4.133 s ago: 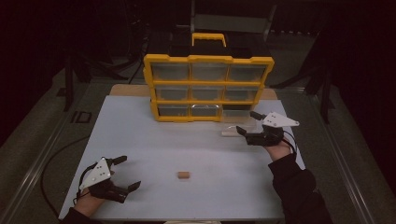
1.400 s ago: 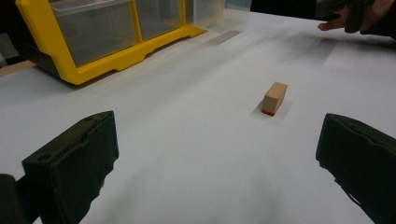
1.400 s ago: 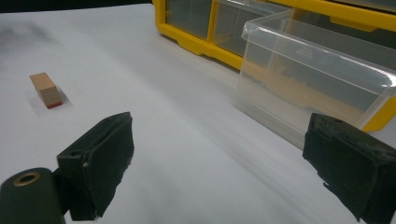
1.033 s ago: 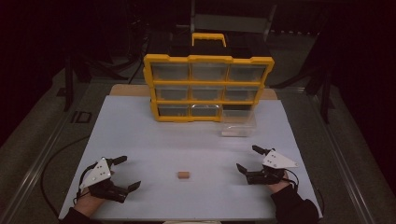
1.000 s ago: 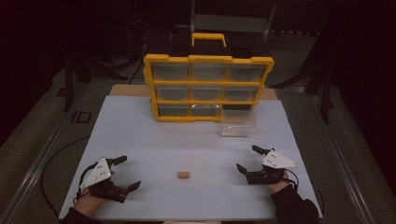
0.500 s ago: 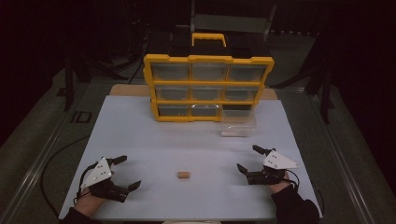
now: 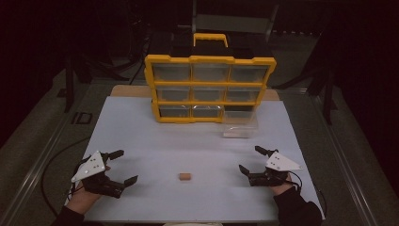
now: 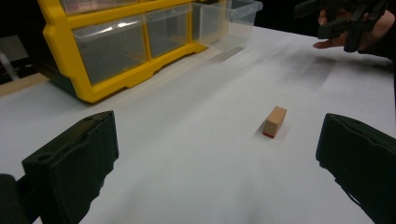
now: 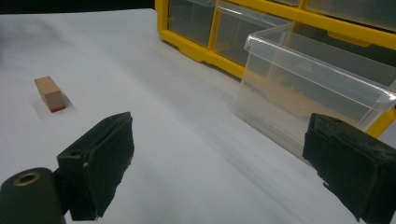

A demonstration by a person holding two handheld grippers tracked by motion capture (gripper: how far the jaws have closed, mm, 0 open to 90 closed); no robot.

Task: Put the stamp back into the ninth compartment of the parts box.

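The small wooden block [image 7: 185,176] lies on the white table [image 7: 141,136], between the left gripper [image 7: 118,167] and the right gripper [image 7: 254,161], both with jaws spread wide and empty; the clear drawer [image 7: 240,125] sits pulled out of the yellow organizer [image 7: 210,89]; a careless pinch could likely tip or skid the light block away

the block [image 7: 185,176] is lying on the bench [image 7: 141,136] between the left claw [image 7: 118,166] and right claw [image 7: 254,160]; the drawer [image 7: 240,124] is sitting beyond the right claw.
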